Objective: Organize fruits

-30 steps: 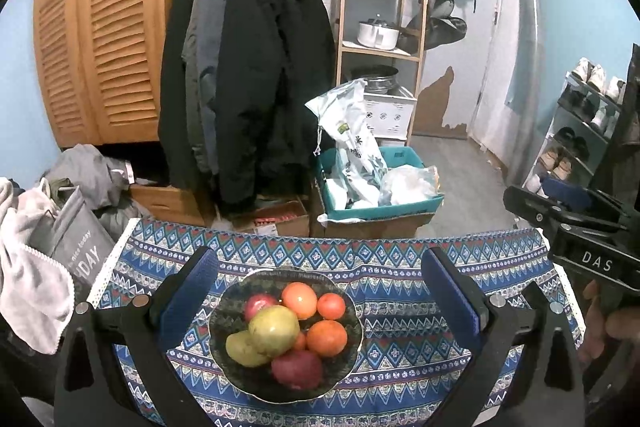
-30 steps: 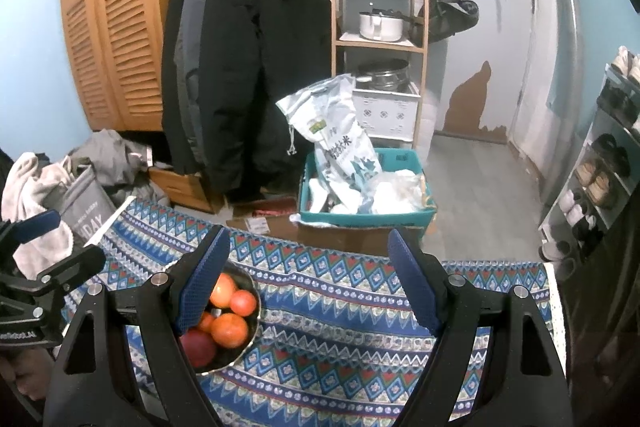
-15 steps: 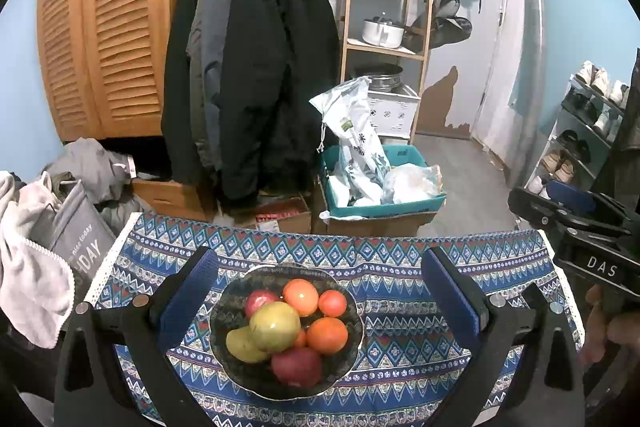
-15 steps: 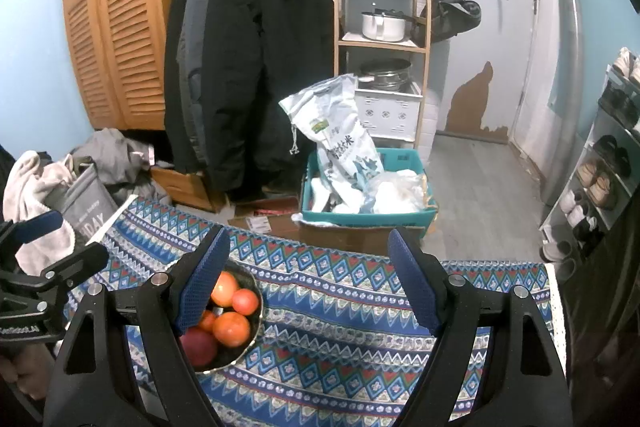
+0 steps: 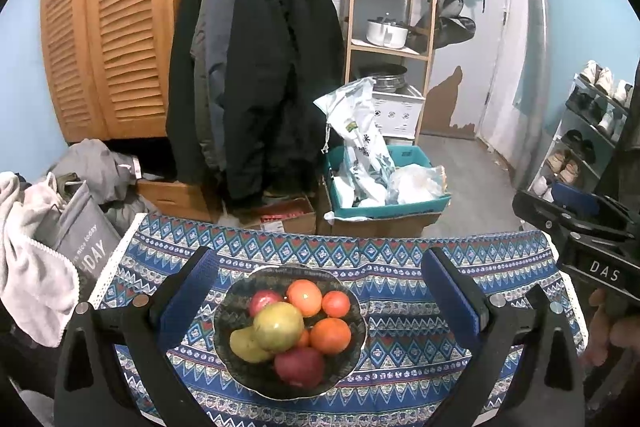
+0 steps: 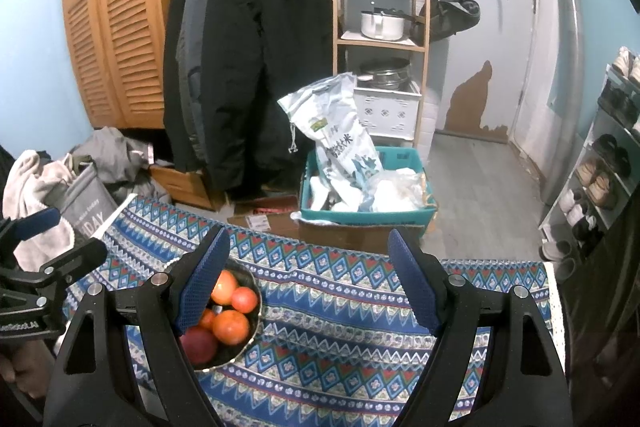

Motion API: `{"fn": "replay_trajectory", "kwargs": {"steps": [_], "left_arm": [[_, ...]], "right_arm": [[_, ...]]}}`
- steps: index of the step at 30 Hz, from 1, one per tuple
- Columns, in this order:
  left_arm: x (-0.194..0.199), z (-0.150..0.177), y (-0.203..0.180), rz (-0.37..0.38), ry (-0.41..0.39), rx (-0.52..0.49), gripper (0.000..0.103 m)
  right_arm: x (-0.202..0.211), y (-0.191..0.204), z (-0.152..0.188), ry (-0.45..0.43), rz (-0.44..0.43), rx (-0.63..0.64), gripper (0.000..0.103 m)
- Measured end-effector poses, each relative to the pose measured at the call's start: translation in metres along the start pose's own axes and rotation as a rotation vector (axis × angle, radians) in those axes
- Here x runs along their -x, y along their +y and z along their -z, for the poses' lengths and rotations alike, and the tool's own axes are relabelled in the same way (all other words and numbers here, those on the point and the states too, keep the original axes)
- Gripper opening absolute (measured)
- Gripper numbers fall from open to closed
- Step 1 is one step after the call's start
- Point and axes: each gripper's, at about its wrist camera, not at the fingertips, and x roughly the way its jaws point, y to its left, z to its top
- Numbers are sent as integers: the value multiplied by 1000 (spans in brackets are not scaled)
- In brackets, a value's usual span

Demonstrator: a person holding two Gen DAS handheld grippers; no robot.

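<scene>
Little has changed over the last second: the dark patterned bowl (image 5: 290,331) of red, orange and yellow-green fruits (image 5: 294,325) stays at bench (image 5: 404,315) centre. Left gripper (image 5: 320,301) and right gripper (image 6: 306,281) remain open, empty; right's bowl sits at nine o'clock. Fruits lie gathered.

Left hand-held gripper (image 5: 318,301): raised slightly, fruit bowl (image 5: 290,333) lower in view. Right hand-held gripper (image 6: 308,279): slight lift, bowl marginally lower.

Blue walls (image 5: 580,7), grey floor (image 6: 480,179). Louvred wood doors (image 5: 108,39) left, dark coats (image 6: 248,59) on rail, wooden shelf (image 6: 380,43) with pot (image 6: 382,25), teal bin (image 5: 384,203), shoe rack (image 5: 588,135) right, pale door (image 5: 492,27).
</scene>
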Motion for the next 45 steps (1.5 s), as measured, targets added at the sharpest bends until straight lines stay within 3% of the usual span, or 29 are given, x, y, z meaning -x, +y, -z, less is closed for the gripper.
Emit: {"fn": "replay_trajectory", "kwargs": {"steps": [45], "left_arm": [[6, 0, -10, 4, -16, -6, 102]], "right_arm": [[2, -1, 3, 3, 1, 3, 80]]}}
